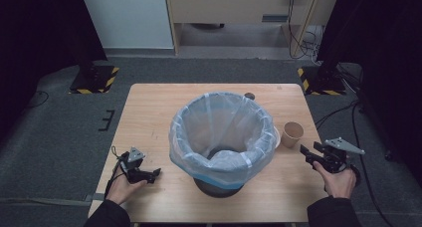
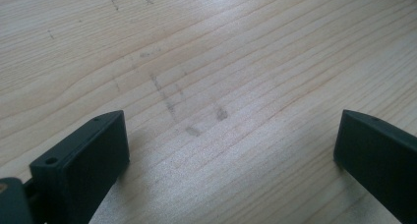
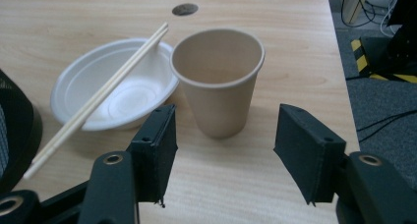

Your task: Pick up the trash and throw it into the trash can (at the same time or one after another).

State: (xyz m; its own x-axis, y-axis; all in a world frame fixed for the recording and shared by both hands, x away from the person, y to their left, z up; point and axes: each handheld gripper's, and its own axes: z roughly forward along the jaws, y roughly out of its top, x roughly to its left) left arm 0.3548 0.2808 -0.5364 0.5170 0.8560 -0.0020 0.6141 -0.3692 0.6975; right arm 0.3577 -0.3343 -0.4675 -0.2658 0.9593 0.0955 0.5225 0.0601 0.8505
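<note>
Landmark: the paper cup (image 3: 218,79), upright on the bench (image 3: 295,32), is what I measure everything from.

Cup position: it stands just ahead of my right hand-held gripper (image 3: 223,150), apart from both pads, lined up with the gap between them. In the high view the cup (image 1: 292,134) sits to the right of the lined bin (image 1: 221,137).

Right hand-held gripper: released, nothing grasped, jaws spread a little wider than the cup.

Left hand-held gripper: released too (image 2: 231,150), with bare bench between its jaws; it lies well away from the cup, on the far side of the bin (image 1: 149,173).

Risk, tipping: the cup looks empty and light, so I judge a pad arriving off-centre would nudge it over instead of pinching it.

Risk, crushing: its thin wall would likely buckle if I clench hard near the rim.

Risk, neighbours: the white bowl (image 3: 115,84) sits just beside the cup, possibly touching it, with chopsticks (image 3: 98,96) laid across it. My left-hand pad could catch the bowl's rim and flick the chopsticks off.

Risk, drop: a slack grip could let the cup slip before it reaches the bin.
</note>
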